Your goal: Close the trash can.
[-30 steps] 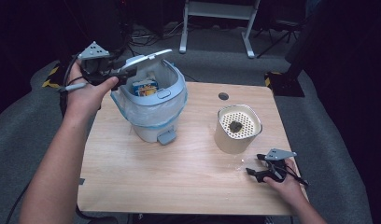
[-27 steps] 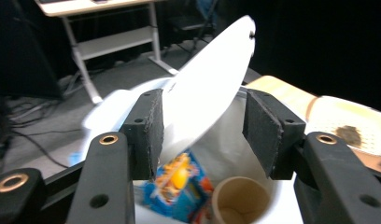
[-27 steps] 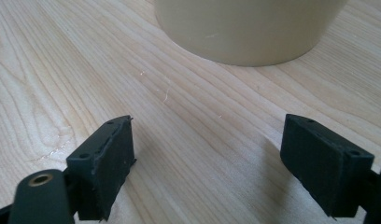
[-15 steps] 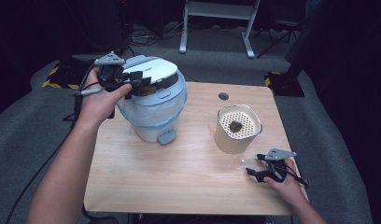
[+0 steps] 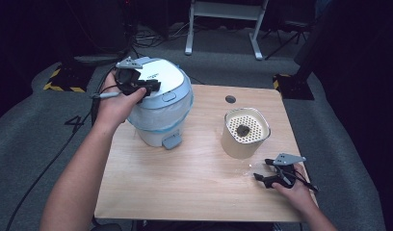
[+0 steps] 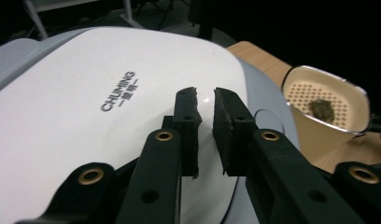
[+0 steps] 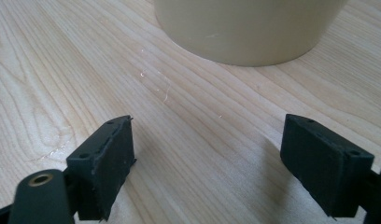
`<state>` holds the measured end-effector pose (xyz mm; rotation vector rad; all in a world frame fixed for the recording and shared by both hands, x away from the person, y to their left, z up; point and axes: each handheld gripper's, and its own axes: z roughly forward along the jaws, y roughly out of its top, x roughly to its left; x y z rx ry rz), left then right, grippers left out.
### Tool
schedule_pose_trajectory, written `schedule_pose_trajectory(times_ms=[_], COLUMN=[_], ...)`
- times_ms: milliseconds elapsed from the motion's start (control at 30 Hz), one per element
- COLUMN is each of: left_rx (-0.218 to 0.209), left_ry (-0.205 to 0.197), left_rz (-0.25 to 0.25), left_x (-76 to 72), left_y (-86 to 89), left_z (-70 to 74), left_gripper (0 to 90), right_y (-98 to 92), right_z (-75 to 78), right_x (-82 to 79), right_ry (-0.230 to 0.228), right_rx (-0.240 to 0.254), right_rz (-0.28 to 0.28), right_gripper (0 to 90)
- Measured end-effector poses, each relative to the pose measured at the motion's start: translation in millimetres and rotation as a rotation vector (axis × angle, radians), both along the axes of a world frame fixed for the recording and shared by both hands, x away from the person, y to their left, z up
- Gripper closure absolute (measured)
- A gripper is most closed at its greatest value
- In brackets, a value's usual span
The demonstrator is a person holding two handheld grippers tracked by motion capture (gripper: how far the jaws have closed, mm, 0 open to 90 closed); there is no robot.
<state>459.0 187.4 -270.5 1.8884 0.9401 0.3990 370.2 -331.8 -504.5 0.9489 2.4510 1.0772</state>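
The left gripper (image 5: 153, 86) rests on the white lid (image 5: 158, 77) of the rice cooker (image 5: 161, 113), at the far left of the tabletop (image 5: 194, 192). Its jaws have just been closing and now stand nearly together, a narrow gap between the pads and nothing caught in it. The lid looks already lowered, so the step in hand seems to be pressing it shut. That likely goes best with a straight downward push near the front edge, above the round button (image 5: 169, 96), so the latch catches without the cooker sliding. The right gripper (image 5: 267, 171) lies on the near right of the tabletop with its jaws wide apart and empty, just near of the cream pot (image 5: 245, 134), whose perforated insert holds a small dark lump (image 5: 242, 129). The tabletop is pale wood with a round hole (image 5: 230, 99) near its far edge. Around it lies grey carpet, and metal legs (image 5: 223, 29) and cables stand in the dark room beyond.
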Motion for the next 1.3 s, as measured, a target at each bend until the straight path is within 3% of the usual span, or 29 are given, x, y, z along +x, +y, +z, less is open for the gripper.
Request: schedule_pose_trajectory(times_ms=[100,200,400,567,733,767,967,1000,1067,1167,1300], left_rx=[0.026,0.021,0.033,0.030,0.074,0.112,0.076,0.053,0.004,-0.034,-0.033], left_ry=[-0.007,-0.007,-0.011,0.015,0.000,0.004,-0.032,-0.037,-0.074,-0.097,-0.127], left_rz=[0.005,-0.011,-0.029,-0.015,-0.011,-0.009,0.005,0.007,-0.009,-0.048,-0.103], left_x=[0.5,1.5,1.2,1.4,0.0,-0.2,1.2,1.2,0.4,-8.8,-28.3], left_y=[-2.1,-3.6,-9.1,-12.1,-15.7,-16.5,-16.4,-16.1,-17.0,-19.6,-29.4], left_z=[0.9,0.0,-0.3,1.1,2.9,1.8,-2.3,-2.7,-4.1,0.1,4.2], left_gripper=[84.9,89.5,90.0,90.0,90.0,90.0,90.0,82.9,58.6,49.5,41.9], right_y=[0.0,0.0,0.0,0.0,0.0,0.0,-0.1,-0.1,-0.1,0.0,0.0], right_z=[0.0,0.0,0.0,0.0,0.0,0.0,0.0,0.0,0.0,0.0,0.0], right_x=[0.0,0.0,0.1,0.0,0.0,0.0,0.0,0.0,0.0,-0.1,-0.1], right_ry=[0.000,0.000,0.000,0.000,0.000,0.000,0.001,0.001,0.001,0.000,0.000], right_rx=[0.000,0.000,0.000,0.000,0.000,0.000,0.001,0.001,0.001,0.001,0.001], right_rz=[0.000,0.000,0.001,0.000,0.000,0.000,0.002,0.002,0.002,0.002,0.002], right_gripper=[17.3,17.3,17.3,17.3,17.4,17.4,17.6,17.6,17.6,17.6,17.6])
